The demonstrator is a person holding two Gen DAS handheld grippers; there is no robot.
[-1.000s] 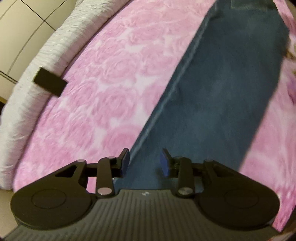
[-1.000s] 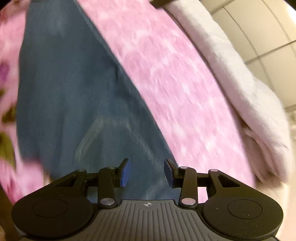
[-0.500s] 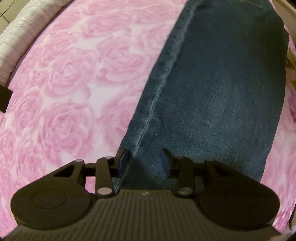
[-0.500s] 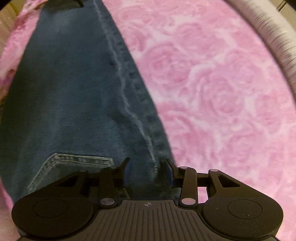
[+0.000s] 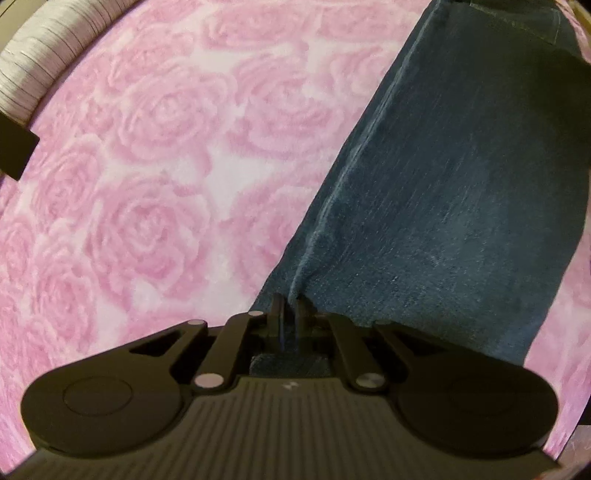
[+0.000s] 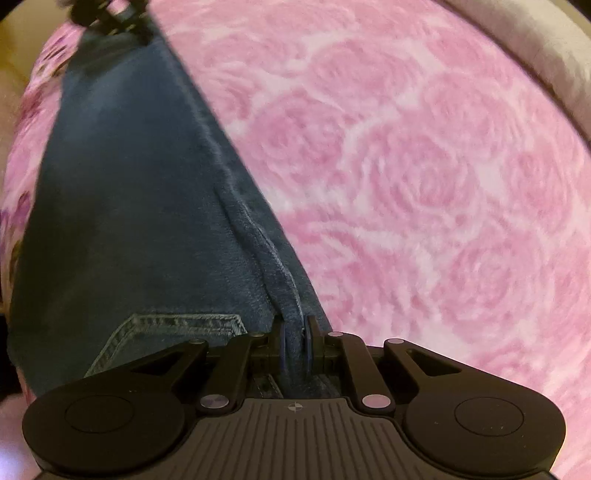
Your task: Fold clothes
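Note:
Dark blue jeans [image 5: 461, 192] lie flat on a pink rose-patterned blanket [image 5: 147, 184]. My left gripper [image 5: 289, 301] points almost straight down at the jeans' left side seam. Its jaws are closing, and a ridge of denim is pinched between the pads. In the right wrist view the jeans [image 6: 129, 203] run up the left half, with a stitched back pocket [image 6: 166, 332] near the fingers. My right gripper [image 6: 295, 325] is shut on a raised fold of the right side seam.
The blanket [image 6: 424, 184] spreads wide beside the jeans. A white ribbed bed edge [image 5: 33, 74] curves along the far left, with a black flat object [image 5: 14, 147] on it. A grey-white edge [image 6: 546, 48] shows at the top right. A dark shape [image 6: 107, 14] sits at the jeans' far end.
Both grippers came down onto the jeans' side seams. Their jaws went from open around the seams to pinched on bunched-up denim.

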